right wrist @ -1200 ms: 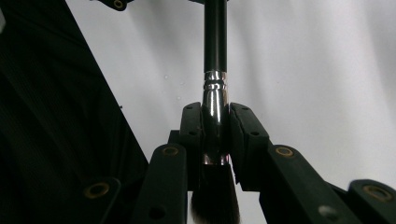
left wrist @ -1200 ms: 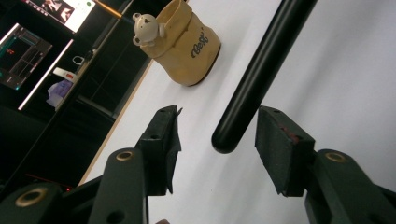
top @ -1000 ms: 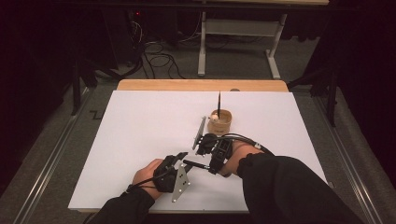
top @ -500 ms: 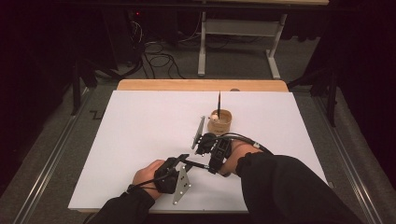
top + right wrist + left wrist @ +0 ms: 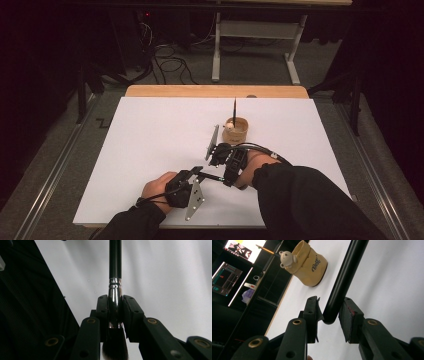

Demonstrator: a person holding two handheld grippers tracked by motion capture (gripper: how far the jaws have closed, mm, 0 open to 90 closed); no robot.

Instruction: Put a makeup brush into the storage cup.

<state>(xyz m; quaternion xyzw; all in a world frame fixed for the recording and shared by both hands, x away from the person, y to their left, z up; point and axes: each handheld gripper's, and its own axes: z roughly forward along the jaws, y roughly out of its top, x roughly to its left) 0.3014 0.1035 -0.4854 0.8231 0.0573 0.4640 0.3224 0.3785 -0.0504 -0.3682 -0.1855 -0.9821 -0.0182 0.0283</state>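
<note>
The high view looks forward and down from above the person's side onto the whole white table point(image 5: 150, 150), with a tan holder point(image 5: 236, 129) past its middle as landmark. The left gripper view sits low and very near the tabletop, tilted, facing along its jaws toward that holder point(image 5: 308, 265), which stands well beyond them. The right gripper view is closest of all, looking along its jaws at a black brush point(image 5: 115, 287) against the white surface. The brush point(image 5: 342, 282) is common to both gripper views; the holder is common to the high and left gripper views.
</note>
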